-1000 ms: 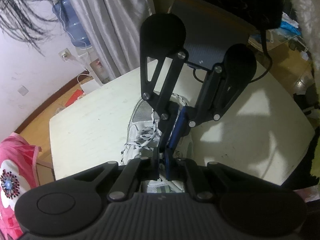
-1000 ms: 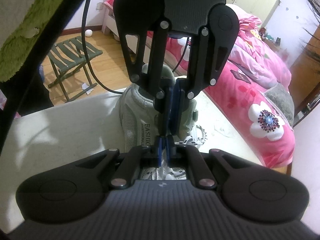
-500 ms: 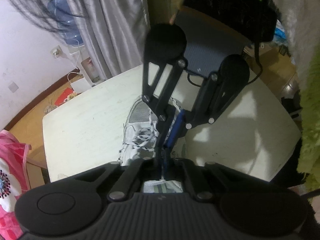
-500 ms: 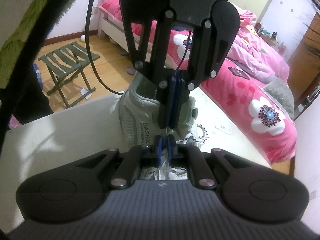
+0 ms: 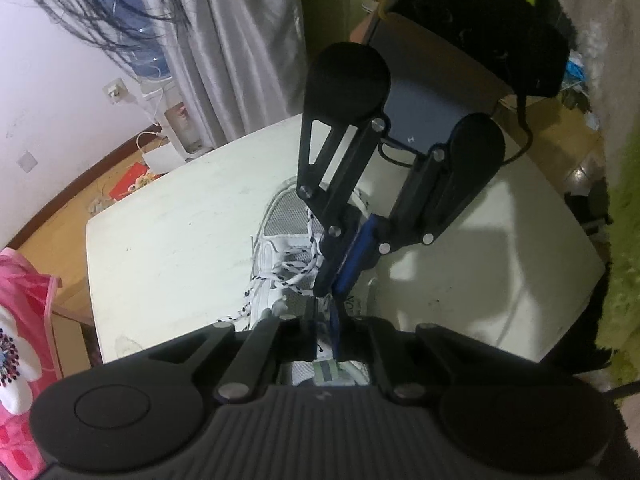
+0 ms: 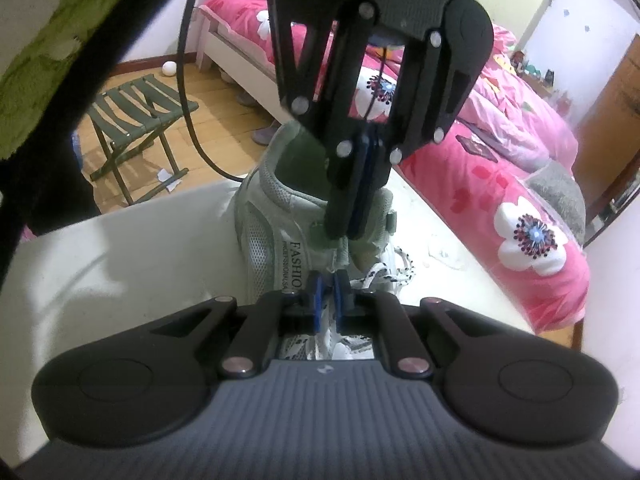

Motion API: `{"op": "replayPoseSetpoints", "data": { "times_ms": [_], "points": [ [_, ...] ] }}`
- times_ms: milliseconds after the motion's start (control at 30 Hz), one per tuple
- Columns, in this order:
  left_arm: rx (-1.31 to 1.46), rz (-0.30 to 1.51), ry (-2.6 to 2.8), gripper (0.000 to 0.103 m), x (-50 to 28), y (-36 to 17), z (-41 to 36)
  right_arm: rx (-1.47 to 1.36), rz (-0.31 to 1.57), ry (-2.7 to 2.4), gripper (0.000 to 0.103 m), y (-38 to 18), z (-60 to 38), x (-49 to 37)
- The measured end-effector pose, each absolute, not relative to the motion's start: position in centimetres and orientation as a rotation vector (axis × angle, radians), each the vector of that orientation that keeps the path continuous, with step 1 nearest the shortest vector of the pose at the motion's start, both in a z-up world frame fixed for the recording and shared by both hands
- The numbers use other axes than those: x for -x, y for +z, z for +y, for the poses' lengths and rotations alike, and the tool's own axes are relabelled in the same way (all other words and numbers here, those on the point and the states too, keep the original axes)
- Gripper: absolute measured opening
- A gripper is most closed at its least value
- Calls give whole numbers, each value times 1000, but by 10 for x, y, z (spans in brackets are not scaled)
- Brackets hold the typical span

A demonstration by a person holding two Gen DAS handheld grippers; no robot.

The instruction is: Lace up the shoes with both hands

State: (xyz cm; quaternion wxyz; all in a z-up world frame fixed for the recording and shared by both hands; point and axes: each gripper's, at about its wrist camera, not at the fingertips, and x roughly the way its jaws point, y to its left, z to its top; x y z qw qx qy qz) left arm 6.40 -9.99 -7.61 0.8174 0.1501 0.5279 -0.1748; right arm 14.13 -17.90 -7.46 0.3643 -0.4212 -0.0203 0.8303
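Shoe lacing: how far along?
Done: the lace crisscrosses the shoe's front eyelets. In hand: the right gripper is shut on a lace strand; the left gripper jaws are opening, lace between them. Left: a loose end trails on the table, no bow visible, so tightening and tying likely remain.

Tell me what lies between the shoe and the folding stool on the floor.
In the right wrist view: bare white table, then wooden floor with paper scraps between the shoe and the stool.

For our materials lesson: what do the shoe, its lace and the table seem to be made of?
Shoe: grey woven mesh with smoother panels, probably synthetic; open weave shows.
Lace: braided cord, white with dark flecks, matte.
Table: off-white, smooth, slightly scuffed; likely painted or laminated board.
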Motion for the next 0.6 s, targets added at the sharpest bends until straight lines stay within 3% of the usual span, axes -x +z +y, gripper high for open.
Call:
{"op": "replayPoseSetpoints", "data": {
  "times_ms": [600],
  "points": [
    [-476,1173,-464,7,-79,-91,-115,1068,-58,2151,4,-76,-179,-145]
  ]
}}
